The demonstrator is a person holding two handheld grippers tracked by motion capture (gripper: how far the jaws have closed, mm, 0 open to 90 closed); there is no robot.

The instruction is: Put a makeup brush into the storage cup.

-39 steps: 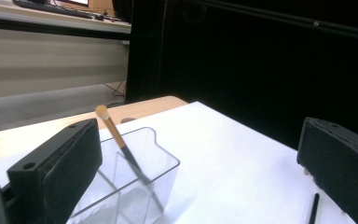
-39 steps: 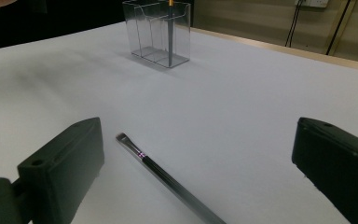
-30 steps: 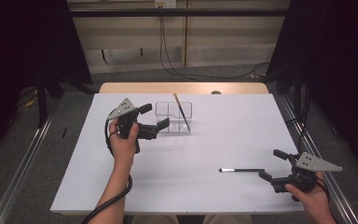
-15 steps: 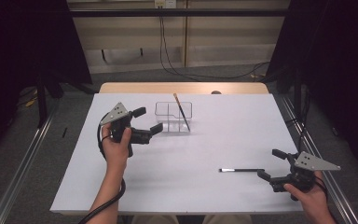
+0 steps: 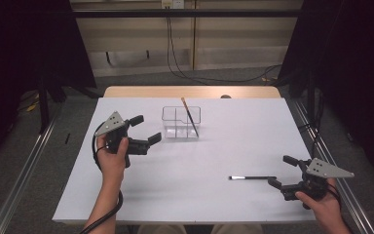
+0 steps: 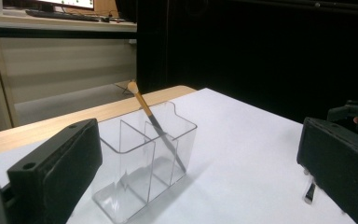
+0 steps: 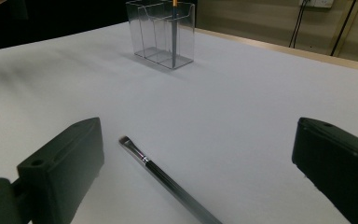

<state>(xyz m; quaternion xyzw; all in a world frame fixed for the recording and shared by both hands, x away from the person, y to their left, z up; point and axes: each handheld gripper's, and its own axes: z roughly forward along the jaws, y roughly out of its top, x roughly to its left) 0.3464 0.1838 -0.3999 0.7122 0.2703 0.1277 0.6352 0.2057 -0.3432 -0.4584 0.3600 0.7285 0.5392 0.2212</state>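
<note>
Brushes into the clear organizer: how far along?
Done: one brush leans in the clear organizer. In hand: nothing; the left gripper sits open beside the organizer, the right gripper open at the black brush's handle end. Left: grasp that brush off the white table and place it.

My table (image 5: 126,195) wears a white cover, with a strip of bare light wood showing along its far edge. Beyond it, grey floor (image 5: 224,80) runs to a pale panelled wall (image 5: 233,39), where black cables (image 5: 175,53) hang down and trail across the floor. Black curtains (image 5: 24,44) close off both left and right sides. Metal rails (image 5: 22,175) flank the table.
</note>
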